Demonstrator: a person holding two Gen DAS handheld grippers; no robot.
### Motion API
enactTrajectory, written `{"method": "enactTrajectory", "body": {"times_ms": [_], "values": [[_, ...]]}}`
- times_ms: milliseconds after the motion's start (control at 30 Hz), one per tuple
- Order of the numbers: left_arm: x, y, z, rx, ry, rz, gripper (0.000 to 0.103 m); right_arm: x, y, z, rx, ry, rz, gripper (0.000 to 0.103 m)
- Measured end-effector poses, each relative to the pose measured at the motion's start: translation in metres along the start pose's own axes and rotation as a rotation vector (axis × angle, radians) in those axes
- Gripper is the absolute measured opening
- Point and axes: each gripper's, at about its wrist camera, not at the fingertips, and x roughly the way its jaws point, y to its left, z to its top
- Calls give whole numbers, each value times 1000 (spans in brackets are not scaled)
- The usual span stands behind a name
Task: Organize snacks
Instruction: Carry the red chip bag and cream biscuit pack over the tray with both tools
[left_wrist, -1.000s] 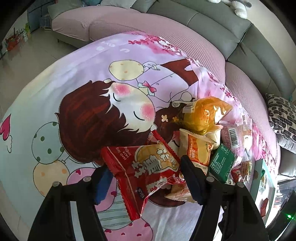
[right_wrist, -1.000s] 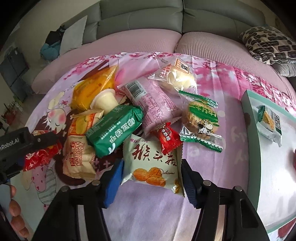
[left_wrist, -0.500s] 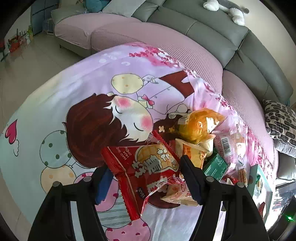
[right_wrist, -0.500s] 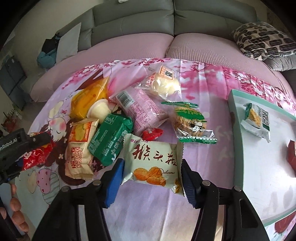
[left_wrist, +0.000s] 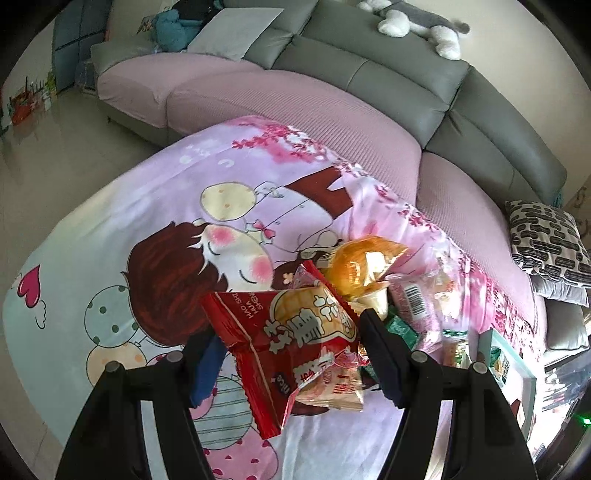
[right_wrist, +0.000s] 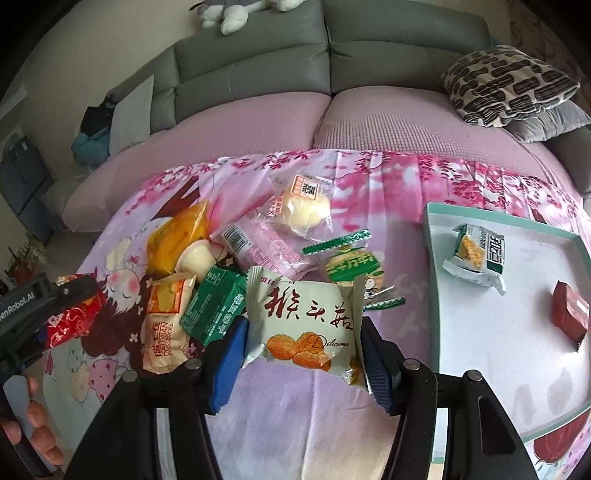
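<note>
My left gripper (left_wrist: 291, 350) is shut on a red snack packet (left_wrist: 295, 332) and holds it up above the cartoon-print cloth (left_wrist: 147, 221). The right wrist view shows that gripper (right_wrist: 44, 306) at the far left with the red packet (right_wrist: 74, 317). My right gripper (right_wrist: 301, 350) is shut on a cream packet (right_wrist: 303, 317) printed with orange pieces, lifted off the cloth. Behind it lies the pile: a yellow packet (right_wrist: 177, 232), a green packet (right_wrist: 216, 302), a pink packet (right_wrist: 266, 247), a bun packet (right_wrist: 303, 206).
A teal-rimmed white tray (right_wrist: 430, 277) lies to the right, holding a green-and-white packet (right_wrist: 476, 258) and a dark red packet (right_wrist: 569, 314). A grey sofa (right_wrist: 258, 74) with a patterned cushion (right_wrist: 506, 85) curves behind the cloth. A person's fingers (right_wrist: 33, 424) show at lower left.
Both grippers have risen with their packets, which now hang clear of the cloth. Both views have tilted up, so more of the sofa shows.
</note>
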Motion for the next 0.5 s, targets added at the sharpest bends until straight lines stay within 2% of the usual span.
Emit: {"method": "enactTrajectory", "body": {"times_ms": [367, 500], "values": [[-8, -43, -10, 111, -18, -49, 71, -15, -22, 8, 57, -40, -5, 62], [-11, -75, -19, 197, -18, -84, 71, -28, -44, 14, 84, -83, -95, 62]]}}
